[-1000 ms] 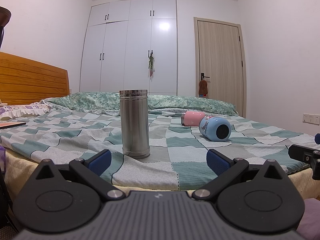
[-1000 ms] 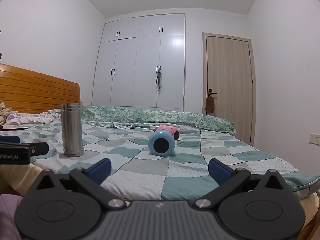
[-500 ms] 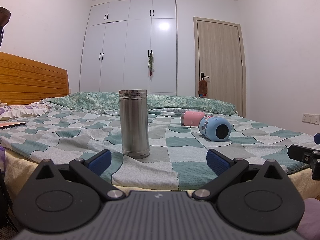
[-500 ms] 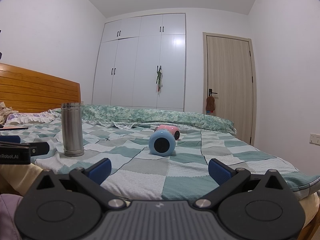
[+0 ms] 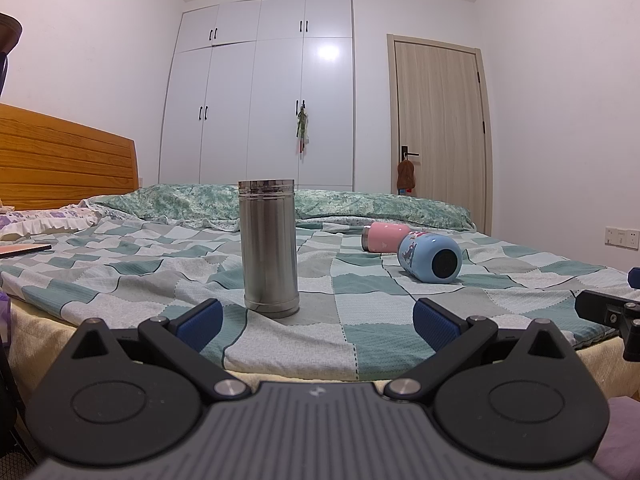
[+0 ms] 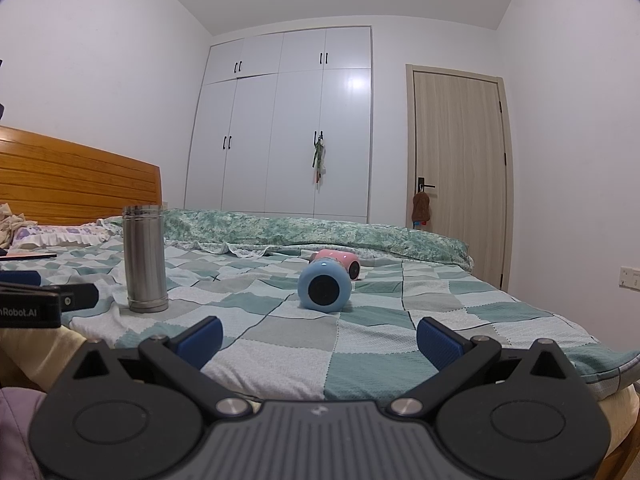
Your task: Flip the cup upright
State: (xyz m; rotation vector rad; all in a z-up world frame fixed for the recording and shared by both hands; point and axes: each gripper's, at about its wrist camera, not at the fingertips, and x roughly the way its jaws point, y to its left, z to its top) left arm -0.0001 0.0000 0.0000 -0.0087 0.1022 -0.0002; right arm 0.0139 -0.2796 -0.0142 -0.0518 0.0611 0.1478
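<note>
A steel cup (image 5: 269, 247) stands upright on the checked bedspread (image 5: 360, 300); it also shows in the right wrist view (image 6: 145, 258). A blue cup (image 5: 430, 257) lies on its side, its round end toward me, also in the right wrist view (image 6: 325, 285). A pink cup (image 5: 384, 237) lies on its side behind it, partly hidden in the right wrist view (image 6: 340, 262). My left gripper (image 5: 318, 322) is open and empty at the bed's near edge, in front of the steel cup. My right gripper (image 6: 319, 336) is open and empty, in front of the blue cup.
A wooden headboard (image 5: 60, 168) stands at the left, with pillows (image 5: 48, 218) below it. A folded green quilt (image 5: 360, 204) lies along the bed's far side. A white wardrobe (image 5: 260, 96) and a wooden door (image 5: 438, 132) are behind. A flat book (image 5: 22, 250) lies far left.
</note>
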